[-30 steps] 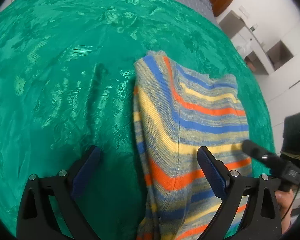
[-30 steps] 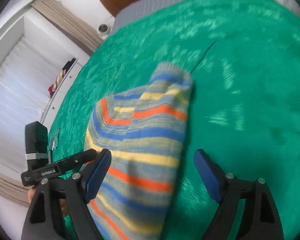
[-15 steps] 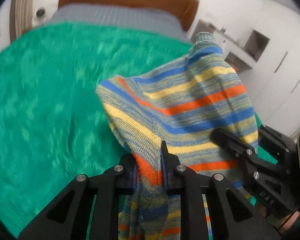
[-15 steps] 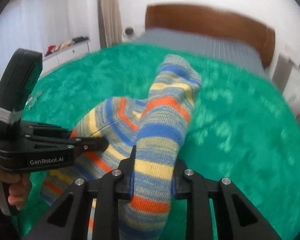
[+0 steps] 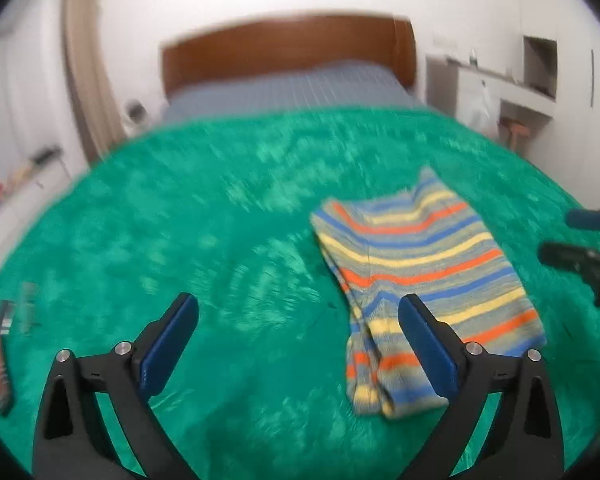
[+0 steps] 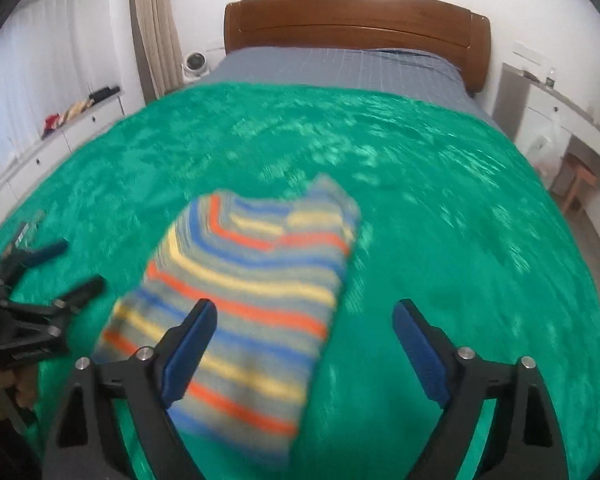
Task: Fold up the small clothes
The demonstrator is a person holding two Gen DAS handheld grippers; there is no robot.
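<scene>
A small knitted garment with blue, yellow, orange and grey stripes lies folded flat on the green blanket. It also shows in the right wrist view. My left gripper is open and empty, above the blanket just left of the garment. My right gripper is open and empty, above the garment's right edge. Each gripper shows in the other's view, the right one at the far right and the left one at the far left, both with jaws apart.
The blanket covers a bed with a grey sheet and a brown headboard. Small items lie on the blanket's left edge. White cabinets stand left, shelves and a stool right.
Half a second ago both grippers were shut on the garment and held it up. Now both are open and the garment lies folded on the blanket, with the grippers drawn back.
</scene>
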